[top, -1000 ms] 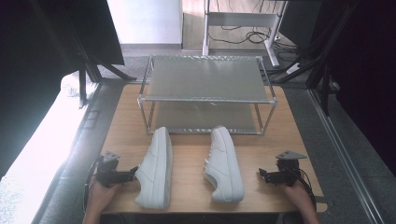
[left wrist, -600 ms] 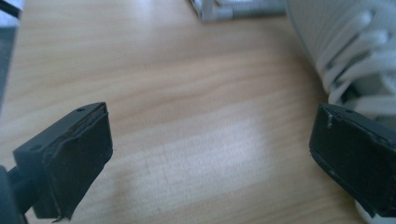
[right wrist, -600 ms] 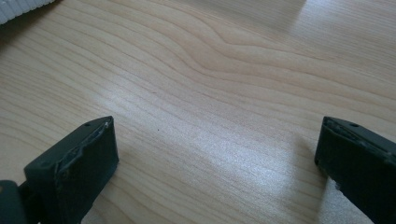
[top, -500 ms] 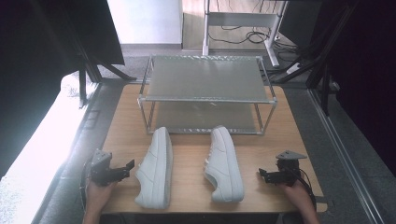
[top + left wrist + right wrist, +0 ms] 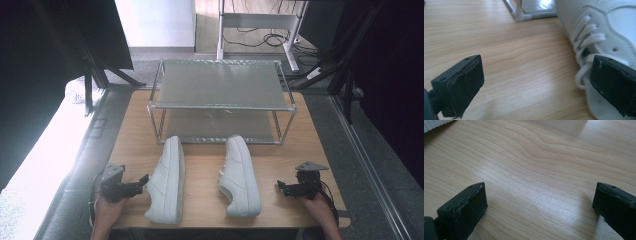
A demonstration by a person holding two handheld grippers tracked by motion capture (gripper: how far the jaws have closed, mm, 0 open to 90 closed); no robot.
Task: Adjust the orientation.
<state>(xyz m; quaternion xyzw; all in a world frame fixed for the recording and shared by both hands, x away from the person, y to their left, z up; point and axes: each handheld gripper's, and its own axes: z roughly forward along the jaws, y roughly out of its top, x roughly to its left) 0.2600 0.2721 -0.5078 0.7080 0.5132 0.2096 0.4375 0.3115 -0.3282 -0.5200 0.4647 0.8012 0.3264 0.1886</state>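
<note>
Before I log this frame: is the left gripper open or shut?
Open. The left gripper has its jaws spread wide, with bare table between them and one jaw beside the shoe.

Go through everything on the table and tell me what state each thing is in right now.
Left gripper: open, holding nothing, next to the left shoe.
Right gripper: open, holding nothing, over bare table.
Left shoe: upright on its sole, laced.
Right shoe: upright on its sole.
Rack: both shelves bare.

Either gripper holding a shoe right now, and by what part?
No, nothing is held. The left gripper is open beside the left shoe's laces; the right gripper is open over bare table.
</note>
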